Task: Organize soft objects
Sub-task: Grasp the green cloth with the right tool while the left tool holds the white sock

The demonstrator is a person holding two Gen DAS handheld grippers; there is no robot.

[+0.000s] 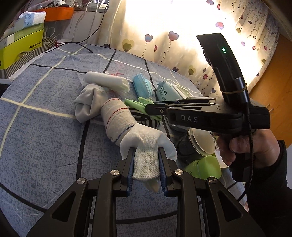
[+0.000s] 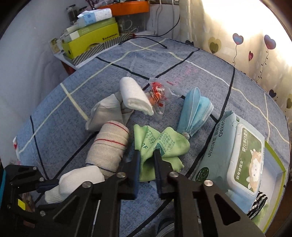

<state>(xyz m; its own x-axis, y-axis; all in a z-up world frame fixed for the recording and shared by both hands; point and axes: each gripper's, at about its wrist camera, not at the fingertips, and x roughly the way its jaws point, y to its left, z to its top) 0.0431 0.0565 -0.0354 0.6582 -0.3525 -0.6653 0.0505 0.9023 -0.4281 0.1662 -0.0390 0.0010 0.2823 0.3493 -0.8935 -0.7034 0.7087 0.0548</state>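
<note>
My left gripper (image 1: pixel 146 160) is shut on a white sock (image 1: pixel 146 145) at the near end of the pile; the sock also shows in the right wrist view (image 2: pixel 80 179). My right gripper (image 2: pixel 147 155) is shut on a green cloth (image 2: pixel 160 144), seen in the left wrist view (image 1: pixel 136 104) at the right gripper's tips (image 1: pixel 147 107). Behind lie a rolled bandage with red stripes (image 2: pixel 107 145), a grey sock (image 2: pixel 104 111), a white rolled towel (image 2: pixel 135 95) and blue face masks (image 2: pixel 195 113), all on the blue checked bedspread (image 2: pixel 73 102).
A wet-wipes pack (image 2: pixel 235 155) lies at the right on a green-edged tray (image 2: pixel 273 160). A clear wrapper with red print (image 2: pixel 158 93) lies by the towel. Green boxes (image 2: pixel 91 38) and an orange tray (image 2: pixel 131 8) stand at the back left. A jar (image 1: pixel 197 144) and green cup (image 1: pixel 204 167) sit right.
</note>
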